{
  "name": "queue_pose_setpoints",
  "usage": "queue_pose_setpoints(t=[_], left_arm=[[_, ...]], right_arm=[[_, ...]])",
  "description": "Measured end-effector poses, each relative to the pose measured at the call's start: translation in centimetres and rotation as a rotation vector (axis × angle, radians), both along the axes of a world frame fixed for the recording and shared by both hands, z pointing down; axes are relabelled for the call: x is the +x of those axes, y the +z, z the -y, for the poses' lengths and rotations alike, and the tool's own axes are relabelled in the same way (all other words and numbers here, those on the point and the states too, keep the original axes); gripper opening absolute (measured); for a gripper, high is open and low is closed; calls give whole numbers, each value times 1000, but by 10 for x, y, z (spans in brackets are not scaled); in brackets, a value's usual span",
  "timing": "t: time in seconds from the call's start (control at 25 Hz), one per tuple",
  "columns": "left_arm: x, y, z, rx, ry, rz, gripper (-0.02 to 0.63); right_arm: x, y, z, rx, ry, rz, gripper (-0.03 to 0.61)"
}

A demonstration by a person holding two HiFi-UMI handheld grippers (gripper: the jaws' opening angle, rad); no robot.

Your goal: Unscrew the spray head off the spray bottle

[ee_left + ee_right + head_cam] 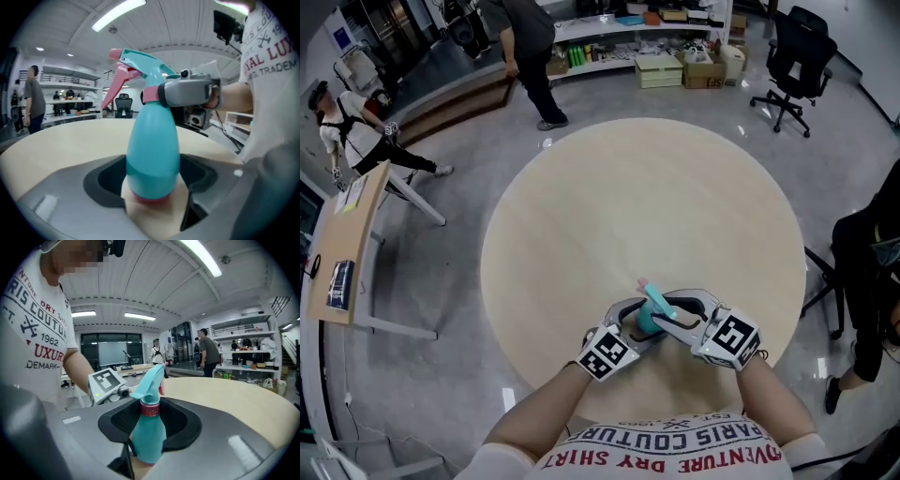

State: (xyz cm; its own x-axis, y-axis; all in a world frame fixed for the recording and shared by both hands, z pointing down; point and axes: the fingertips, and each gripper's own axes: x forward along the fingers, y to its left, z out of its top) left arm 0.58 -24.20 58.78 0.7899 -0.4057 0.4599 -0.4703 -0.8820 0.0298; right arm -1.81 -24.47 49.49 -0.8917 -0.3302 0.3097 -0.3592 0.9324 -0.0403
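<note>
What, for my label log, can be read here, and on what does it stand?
"PARIS COUTURE": shirt, head view.
"DRY SHIRT": shirt, same view.
"1962": shirt, right gripper view.
"TRADEM", cut off: shirt, left gripper view.
No print seen on the bottle.
Too small to read: print on the boxes at the far shelf.

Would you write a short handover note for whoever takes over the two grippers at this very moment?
Left gripper: shut on the lower body of the spray bottle, which stands upright on the round table, near the person's edge.
Right gripper: jaws round the pink collar under the spray head, pads apparently on it.
Done: both grips placed. The spray head is not yet off.
Left: twist the collar loose while the body is held, then lift the head away.
</note>
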Motion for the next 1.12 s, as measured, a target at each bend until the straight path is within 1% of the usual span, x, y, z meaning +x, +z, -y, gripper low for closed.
queue_pose_setpoints(t=[0.08, 0.16, 0.24, 0.36, 0.6, 0.72, 0.8, 0.84, 0.88, 0.92, 1.0, 1.08, 1.12], left_arm=[[2, -1, -7, -6, 128, -2, 350], [4, -1, -14, -10, 237, -6, 350], [5, -1, -16, -17, 294, -9, 350], [5, -2, -13, -27, 300, -18, 350], [8, 0, -17, -16, 287, -9, 350], [9, -1, -20, -14, 279, -7, 348], [8, -2, -19, -15, 249, -6, 348], [8, -2, -17, -16, 219, -4, 350], [8, -2, -15, -16, 177, -3, 350], [8, -2, -13, -16, 125, -1, 350], [7, -2, -8, -14, 3, -1, 348], [7, -2, -5, -14, -122, -1, 348], [7, -2, -4, -17, -180, 3, 348]], right_arm=[[1, -2, -7, 3, -109, -1, 132], [3, -3, -13, 6, -211, 21, 132], [4, -5, -15, -13, -262, 46, 130], [6, -5, -10, -30, -268, 44, 130], [8, -1, -16, 41, -274, 20, 130], [8, -3, -19, 29, -260, 38, 130], [7, -3, -18, 11, -224, 51, 132], [6, -3, -17, 2, -191, 56, 137], [6, -4, -17, -6, -151, 60, 160], [8, -5, -17, -9, -107, 65, 223], [14, -6, -15, -7, -1, 83, 229], [21, -3, -12, -8, 121, 84, 221], [24, -1, -10, -10, 177, 80, 204]])
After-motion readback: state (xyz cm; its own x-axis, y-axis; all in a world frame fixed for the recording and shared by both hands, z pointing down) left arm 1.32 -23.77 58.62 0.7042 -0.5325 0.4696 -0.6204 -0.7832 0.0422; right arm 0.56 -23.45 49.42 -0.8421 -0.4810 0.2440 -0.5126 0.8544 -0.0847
